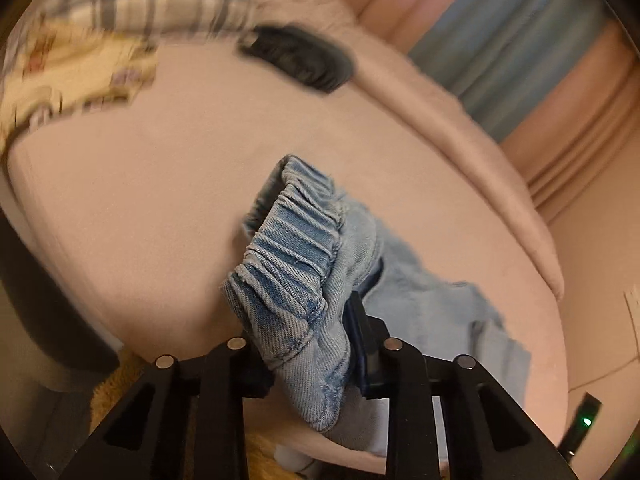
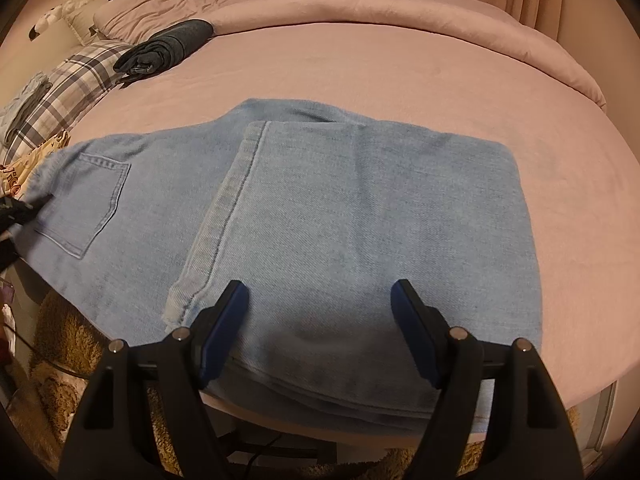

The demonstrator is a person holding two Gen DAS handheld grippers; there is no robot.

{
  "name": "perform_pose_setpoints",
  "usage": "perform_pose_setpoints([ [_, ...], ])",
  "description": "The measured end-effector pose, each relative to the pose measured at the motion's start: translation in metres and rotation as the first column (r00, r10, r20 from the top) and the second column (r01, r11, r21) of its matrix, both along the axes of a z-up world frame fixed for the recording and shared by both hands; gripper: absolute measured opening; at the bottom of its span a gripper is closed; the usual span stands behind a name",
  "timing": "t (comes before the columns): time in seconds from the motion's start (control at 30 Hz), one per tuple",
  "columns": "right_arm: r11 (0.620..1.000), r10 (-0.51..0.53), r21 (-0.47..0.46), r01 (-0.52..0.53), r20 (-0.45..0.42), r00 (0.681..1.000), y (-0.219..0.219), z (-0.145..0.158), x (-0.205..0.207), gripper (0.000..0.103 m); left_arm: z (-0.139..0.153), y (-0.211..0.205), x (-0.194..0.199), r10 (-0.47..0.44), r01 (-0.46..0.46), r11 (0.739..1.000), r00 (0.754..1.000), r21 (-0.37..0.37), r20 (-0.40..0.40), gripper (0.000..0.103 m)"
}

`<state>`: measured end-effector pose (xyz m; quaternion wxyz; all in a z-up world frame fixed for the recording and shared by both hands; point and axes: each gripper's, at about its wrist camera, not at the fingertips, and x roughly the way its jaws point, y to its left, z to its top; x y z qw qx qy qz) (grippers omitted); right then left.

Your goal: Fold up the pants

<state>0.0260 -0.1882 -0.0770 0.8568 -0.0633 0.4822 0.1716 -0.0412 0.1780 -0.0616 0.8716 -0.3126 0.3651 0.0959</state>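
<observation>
Light blue denim pants (image 2: 352, 216) lie on the pink bed (image 2: 360, 64), the legs folded back over the seat; a back pocket (image 2: 86, 204) shows at the left. My left gripper (image 1: 308, 344) is shut on the elastic waistband (image 1: 292, 256) and holds it lifted off the bed; it shows at the far left of the right wrist view (image 2: 16, 210). My right gripper (image 2: 320, 292) is open, its fingers (image 2: 224, 320) hovering over the folded legs near the bed's front edge, touching nothing I can tell.
A folded dark garment (image 2: 168, 46) lies at the back left of the bed, also in the left wrist view (image 1: 298, 58). A plaid pillow (image 2: 76, 80) and soft toys (image 2: 64, 8) sit at the left. A rolled pink duvet (image 2: 400, 12) lines the far edge. Brown rug (image 2: 60, 360) below.
</observation>
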Motion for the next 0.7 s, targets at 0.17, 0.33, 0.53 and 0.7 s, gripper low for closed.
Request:
perform_pose_setpoints([
  [0.17, 0.999, -0.009, 0.046, 0.01, -0.006, 1.0, -0.006, 0.002, 0.0, 0.074, 0.046, -0.034, -0.004, -0.103, 0.099, 0.994, 0.988, 0.042, 0.116, 0.026],
  [0.33, 0.988, -0.05, 0.143, 0.055, -0.039, 0.998, -0.023, 0.008, 0.0, 0.069, 0.067, -0.072, 0.006, -0.219, 0.209, 0.975, 0.962, 0.075, 0.164, 0.025],
  [0.53, 0.972, -0.139, 0.187, 0.14, -0.017, 0.99, -0.053, 0.02, -0.007, 0.069, 0.074, -0.115, 0.019, -0.341, 0.326, 0.939, 0.923, 0.11, 0.178, 0.024],
  [0.7, 0.948, -0.211, 0.238, 0.21, -0.021, 0.977, -0.082, 0.025, -0.015, 0.07, 0.07, -0.159, 0.034, -0.464, 0.446, 0.884, 0.873, 0.142, 0.148, 0.024],
])
